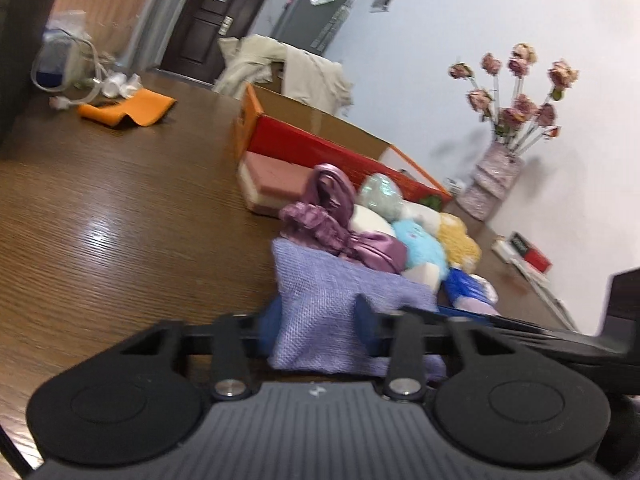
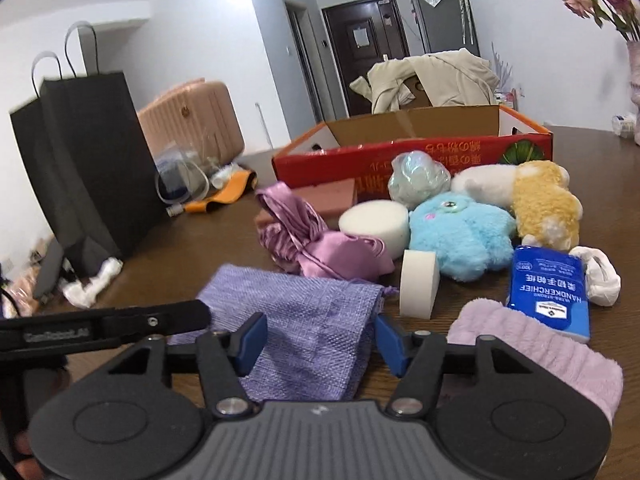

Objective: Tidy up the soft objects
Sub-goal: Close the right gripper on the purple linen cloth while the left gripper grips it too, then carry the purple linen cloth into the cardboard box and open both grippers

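Observation:
A lavender woven pouch lies on the brown table in front of a heap of soft things. My left gripper is shut on it, and the cloth bunches up between the blue pads. My right gripper straddles the same pouch from the other side; the cloth lies flat between the fingers and is not squeezed. Behind the heap stands an open red cardboard box. The heap holds a purple satin cloth, a blue plush, a yellow plush and a round white sponge.
A blue tissue pack, a pink fuzzy cloth and a white sponge on edge lie at the right. A black paper bag stands at the left. A flower vase is by the wall, and an orange cloth lies far across the table.

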`<act>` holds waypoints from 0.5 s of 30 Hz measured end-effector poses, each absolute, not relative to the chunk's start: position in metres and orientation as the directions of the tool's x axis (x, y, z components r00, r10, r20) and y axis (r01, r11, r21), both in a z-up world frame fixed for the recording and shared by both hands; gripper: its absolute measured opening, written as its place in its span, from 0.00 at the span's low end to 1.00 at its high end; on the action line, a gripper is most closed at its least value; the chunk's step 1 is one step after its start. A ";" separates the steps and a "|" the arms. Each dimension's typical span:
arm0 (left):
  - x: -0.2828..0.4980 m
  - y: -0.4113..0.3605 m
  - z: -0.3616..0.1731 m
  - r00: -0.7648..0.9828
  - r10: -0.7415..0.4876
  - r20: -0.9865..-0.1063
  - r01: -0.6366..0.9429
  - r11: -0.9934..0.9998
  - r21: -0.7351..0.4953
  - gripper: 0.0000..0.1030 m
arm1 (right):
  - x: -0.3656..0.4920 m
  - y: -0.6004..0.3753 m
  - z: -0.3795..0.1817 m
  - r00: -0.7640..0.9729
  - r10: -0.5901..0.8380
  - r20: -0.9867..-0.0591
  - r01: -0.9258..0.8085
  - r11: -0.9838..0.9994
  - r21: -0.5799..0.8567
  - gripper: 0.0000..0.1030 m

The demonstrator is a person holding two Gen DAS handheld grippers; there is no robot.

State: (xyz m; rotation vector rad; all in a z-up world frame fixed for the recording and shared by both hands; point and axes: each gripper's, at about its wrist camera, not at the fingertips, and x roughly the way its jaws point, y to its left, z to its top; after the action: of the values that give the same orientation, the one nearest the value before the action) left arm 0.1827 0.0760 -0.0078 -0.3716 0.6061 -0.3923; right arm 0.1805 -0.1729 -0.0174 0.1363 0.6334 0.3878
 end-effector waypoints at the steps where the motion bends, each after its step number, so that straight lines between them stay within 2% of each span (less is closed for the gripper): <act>1: 0.184 0.075 -0.009 0.748 -0.460 -0.479 0.245 0.861 -0.445 0.16 | 0.184 -0.169 -0.019 0.737 0.373 -0.563 -0.306 0.928 0.214 0.46; 8: 0.174 0.064 -0.006 0.746 -0.459 -0.482 0.275 0.872 -0.405 0.06 | 0.174 -0.155 -0.025 0.745 0.296 -0.597 -0.330 0.943 0.055 0.27; 10: 0.168 0.059 -0.005 0.751 -0.454 -0.479 0.287 0.878 -0.382 0.04 | 0.169 -0.155 -0.025 0.744 0.310 -0.592 -0.348 0.936 0.053 0.16; 12: 0.160 0.055 -0.001 0.758 -0.447 -0.475 0.292 0.884 -0.366 0.04 | 0.167 -0.157 -0.023 0.742 0.328 -0.585 -0.358 0.931 0.068 0.11; 15: 0.147 0.051 0.014 0.774 -0.450 -0.445 0.317 0.884 -0.343 0.03 | 0.155 -0.165 -0.012 0.755 0.376 -0.538 -0.381 0.918 0.107 0.10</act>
State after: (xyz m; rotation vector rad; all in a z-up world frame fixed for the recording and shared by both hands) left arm 0.1468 0.0506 0.0137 -0.2562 0.5439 -0.4203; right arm 0.1553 -0.1655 -0.0121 -0.0092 0.5847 0.4125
